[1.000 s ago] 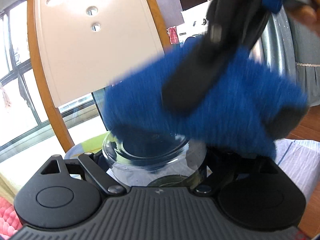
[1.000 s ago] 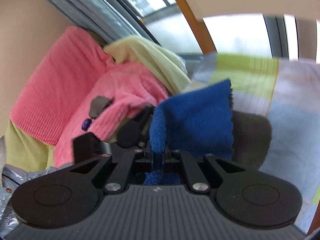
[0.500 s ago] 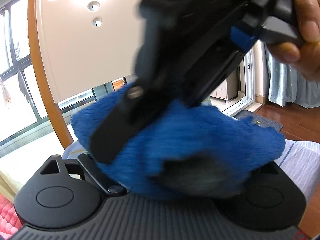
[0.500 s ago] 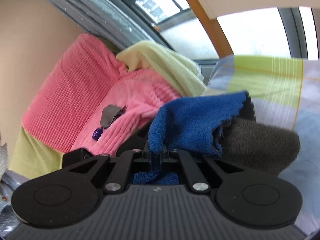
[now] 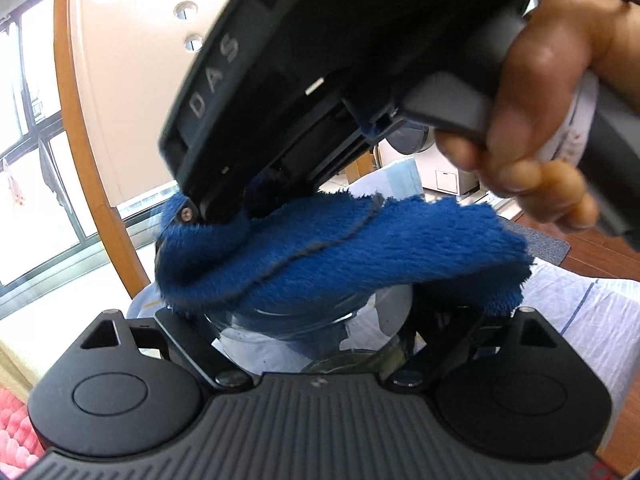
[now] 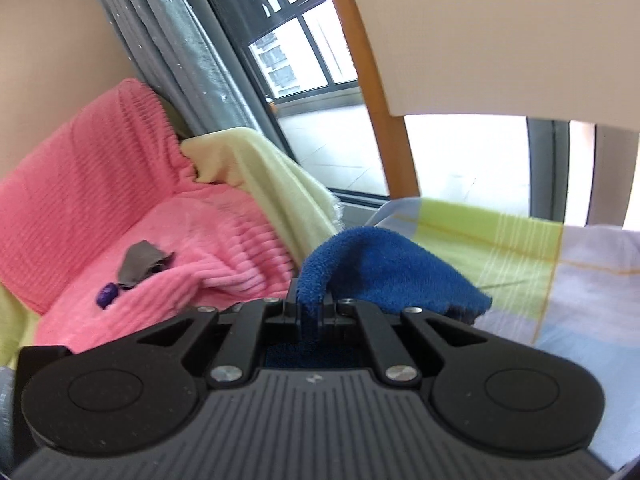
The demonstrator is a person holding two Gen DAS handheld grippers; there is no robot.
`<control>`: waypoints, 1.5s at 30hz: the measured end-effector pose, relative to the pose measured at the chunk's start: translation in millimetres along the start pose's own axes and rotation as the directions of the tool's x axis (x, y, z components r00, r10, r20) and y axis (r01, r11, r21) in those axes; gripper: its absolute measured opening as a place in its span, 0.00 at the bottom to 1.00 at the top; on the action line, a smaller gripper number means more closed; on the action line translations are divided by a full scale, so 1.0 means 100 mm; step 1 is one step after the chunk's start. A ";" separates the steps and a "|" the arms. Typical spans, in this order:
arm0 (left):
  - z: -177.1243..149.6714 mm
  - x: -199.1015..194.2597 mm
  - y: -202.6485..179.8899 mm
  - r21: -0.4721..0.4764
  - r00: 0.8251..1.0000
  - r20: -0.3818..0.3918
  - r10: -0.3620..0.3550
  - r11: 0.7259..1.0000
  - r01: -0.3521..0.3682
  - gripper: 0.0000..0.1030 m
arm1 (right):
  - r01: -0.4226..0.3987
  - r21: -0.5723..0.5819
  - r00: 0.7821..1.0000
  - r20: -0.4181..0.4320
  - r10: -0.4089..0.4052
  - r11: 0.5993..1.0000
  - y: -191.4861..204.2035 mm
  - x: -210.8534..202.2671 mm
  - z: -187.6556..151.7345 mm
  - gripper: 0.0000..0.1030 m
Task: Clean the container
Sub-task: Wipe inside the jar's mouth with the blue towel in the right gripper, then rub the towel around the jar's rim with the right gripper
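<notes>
I am holding my right gripper (image 6: pixel 310 306) pinched tight on the blue cloth (image 6: pixel 384 276), angling it downward, my right hand (image 5: pixel 560 120) wrapping its handle. My left gripper (image 5: pixel 316 320) is gripping the glass jar (image 5: pixel 304 332), its jaws having just been opening slightly around it.

Lived-in home, likely living room or bedroom by balcony. Sofa under pink ribbed blanket (image 6: pixel 132 208), pale yellow blanket (image 6: pixel 272 184) draped beside it. Grey star-print curtain (image 6: pixel 176 40) hangs along tall dark-framed window (image 6: pixel 296 44); apartment block visible outside. Laundry (image 5: pixel 16 188) hangs on line past glass. Chair back (image 5: pixel 132 80), cream panel with wooden rim, close in front. Checked bedsheet-like cloth (image 6: pixel 520 256) covers surface. Wood floor (image 5: pixel 600 256), mat, white appliance farther back.
</notes>
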State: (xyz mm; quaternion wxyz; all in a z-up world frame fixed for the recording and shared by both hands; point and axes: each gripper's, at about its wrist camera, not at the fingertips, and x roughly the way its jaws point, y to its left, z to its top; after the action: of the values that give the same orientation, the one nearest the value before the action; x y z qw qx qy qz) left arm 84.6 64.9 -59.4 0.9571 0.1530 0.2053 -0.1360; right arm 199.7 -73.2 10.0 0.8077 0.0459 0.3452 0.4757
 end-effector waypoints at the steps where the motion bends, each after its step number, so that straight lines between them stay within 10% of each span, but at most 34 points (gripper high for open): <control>1: 0.00 0.00 0.00 0.000 1.000 -0.001 0.002 1.000 -0.002 0.89 | 0.013 0.004 1.000 0.007 -0.013 1.000 -0.04 -0.01 0.01 0.02; 13: -0.01 -0.03 0.04 -0.010 1.000 0.000 -0.002 1.000 0.002 0.89 | 0.215 0.126 0.976 -0.003 -0.216 0.969 -0.53 -0.42 -0.22 0.06; 22: 0.00 0.00 -0.11 -0.006 1.000 0.001 -0.002 1.000 0.002 0.89 | -0.030 0.133 0.998 0.063 0.022 0.991 -0.13 -1.16 -0.38 0.07; 32: 0.00 -0.04 -0.01 -0.004 1.000 0.007 -0.005 1.000 0.005 0.89 | -0.133 0.098 0.982 -0.123 0.145 0.986 -0.05 -0.64 -0.31 0.06; 45: 0.02 -0.05 -0.01 -0.008 1.000 -0.004 -0.010 1.000 0.010 0.89 | -0.208 0.096 0.969 -0.119 0.218 0.973 -0.01 -0.29 -0.21 0.02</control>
State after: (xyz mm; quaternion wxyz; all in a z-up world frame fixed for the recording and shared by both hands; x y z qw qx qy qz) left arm 81.1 64.0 -55.8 0.9566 0.1482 0.2087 -0.1394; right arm 179.0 -102.7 8.5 0.7253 0.0851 0.4091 0.5472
